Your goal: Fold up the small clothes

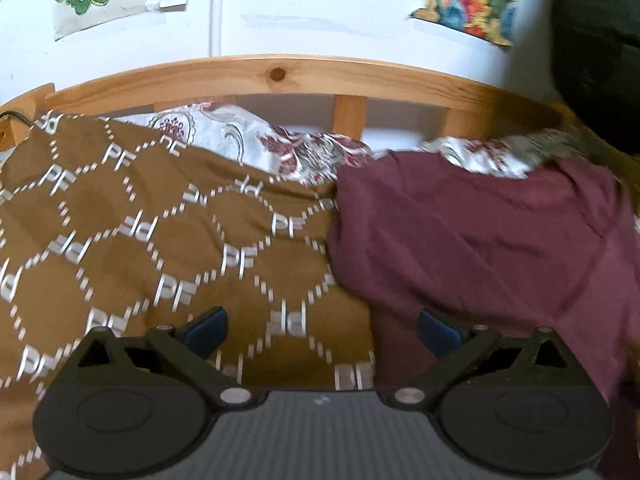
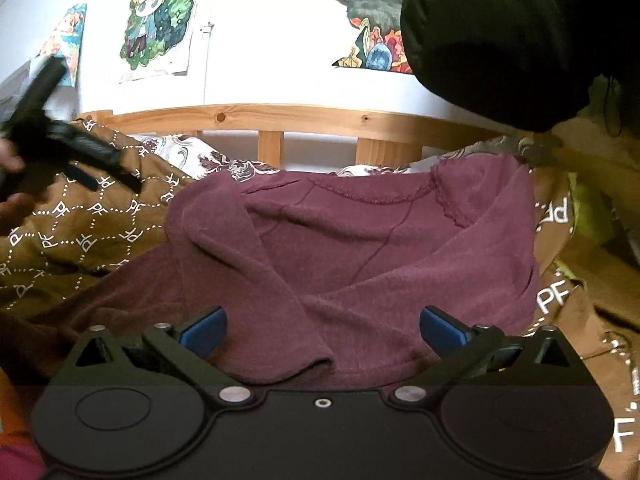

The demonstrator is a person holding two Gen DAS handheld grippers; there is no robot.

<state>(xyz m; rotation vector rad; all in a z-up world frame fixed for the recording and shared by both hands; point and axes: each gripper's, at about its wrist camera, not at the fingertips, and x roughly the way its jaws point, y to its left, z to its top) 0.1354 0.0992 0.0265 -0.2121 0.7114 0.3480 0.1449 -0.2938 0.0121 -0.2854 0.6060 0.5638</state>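
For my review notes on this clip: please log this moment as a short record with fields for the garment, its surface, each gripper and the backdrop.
garment: maroon top, partly folded, sleeve laid across its front
surface: brown PF-patterned blanket on a bed
left gripper: open, nothing between the fingers, over the blanket beside the top
right gripper: open, over the top's lower edge, not gripping it
backdrop: wooden bed rail, drawings on the white wall

Brown patterned blanket (image 1: pixel 140 220), wooden bed rail (image 1: pixel 280 76), cartoon posters (image 2: pixel 160 20), black cushion (image 2: pixel 500 40).
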